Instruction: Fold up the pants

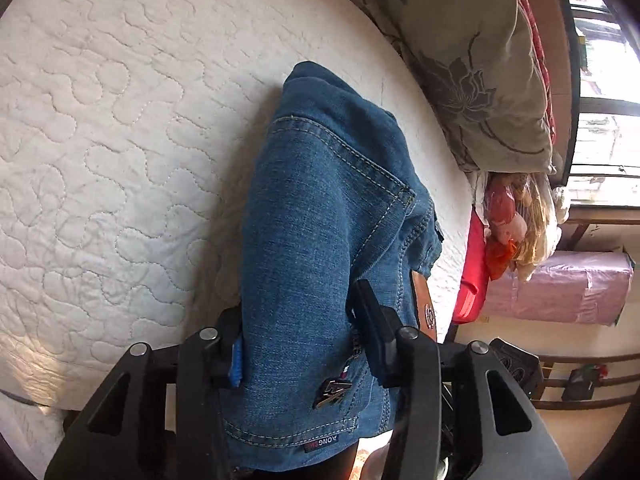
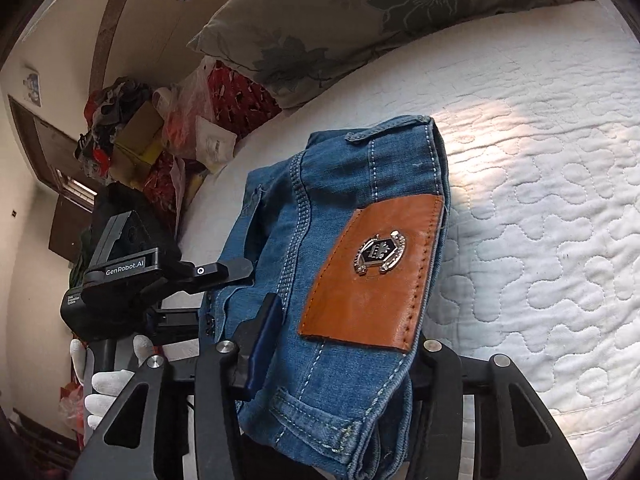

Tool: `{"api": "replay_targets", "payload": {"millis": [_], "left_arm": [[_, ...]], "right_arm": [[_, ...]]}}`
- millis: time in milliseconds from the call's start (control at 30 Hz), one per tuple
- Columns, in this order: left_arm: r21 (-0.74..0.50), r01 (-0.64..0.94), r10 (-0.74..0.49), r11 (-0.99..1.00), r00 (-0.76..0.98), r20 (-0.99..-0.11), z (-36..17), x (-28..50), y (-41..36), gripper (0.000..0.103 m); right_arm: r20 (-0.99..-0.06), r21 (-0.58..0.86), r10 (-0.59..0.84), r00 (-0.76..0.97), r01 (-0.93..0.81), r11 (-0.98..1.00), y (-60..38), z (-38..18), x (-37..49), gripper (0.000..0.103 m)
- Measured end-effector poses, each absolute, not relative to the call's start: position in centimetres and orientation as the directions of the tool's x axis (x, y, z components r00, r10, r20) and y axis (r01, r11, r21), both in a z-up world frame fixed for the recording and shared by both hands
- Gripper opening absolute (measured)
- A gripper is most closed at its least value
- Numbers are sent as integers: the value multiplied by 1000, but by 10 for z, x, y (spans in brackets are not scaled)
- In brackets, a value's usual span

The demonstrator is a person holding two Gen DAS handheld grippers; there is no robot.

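Observation:
The blue denim pants are bunched into a thick fold above the white quilted mattress. My left gripper is shut on the pants near a back pocket, with one finger on each side of the fold. My right gripper is shut on the pants at the waistband, by the brown leather patch with a metal badge. The left gripper also shows in the right wrist view, clamped on the fold's left side and held by a white-gloved hand.
A floral grey pillow lies at the head of the mattress. Clutter of bags, boxes and clothes sits beside the bed. A pink covered bundle and a window lie beyond the bed edge.

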State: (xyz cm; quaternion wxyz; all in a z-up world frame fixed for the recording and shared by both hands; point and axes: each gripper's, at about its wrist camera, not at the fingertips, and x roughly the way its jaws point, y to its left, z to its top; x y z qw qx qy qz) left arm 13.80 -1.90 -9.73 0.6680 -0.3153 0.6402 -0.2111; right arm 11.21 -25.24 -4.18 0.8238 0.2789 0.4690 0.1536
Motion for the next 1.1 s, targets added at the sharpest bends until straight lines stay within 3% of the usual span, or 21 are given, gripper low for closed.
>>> {"api": "replay_targets", "payload": {"millis": [200,367,400,500,633,733,1100], "left_arm": [[-652,-47,-621,757,263,-739,-47,124,30,44],[-530,-133,-510,837,159,-845,-109,97,57,47],[-561,-163,-541,812,152,-827,-122,93,64,56],[-647,-212,-619,732,191,-762,-121,90,80,56],[-647,-153,-607,747,239,-758,-96,92,85,56],[-658,-122,-612,743,276,-741,-77,95,90,60],[-593,-122,-561,796,219,-798,-85,132,74,60]], "right_arm": [[-640,601,591,491,-158,783,-207,-16,114,50],[-753,568,558,349,-86,819,-178,-72,98,53],[-779,545,540,319,-80,834,-173,-83,95,53],[-760,568,550,345,-57,821,-180,-78,89,56],[-730,590,550,406,-32,807,-204,-54,83,56],[-698,612,530,481,17,791,-230,-41,82,63],[-693,665,557,458,108,739,-230,-71,127,65]]}}
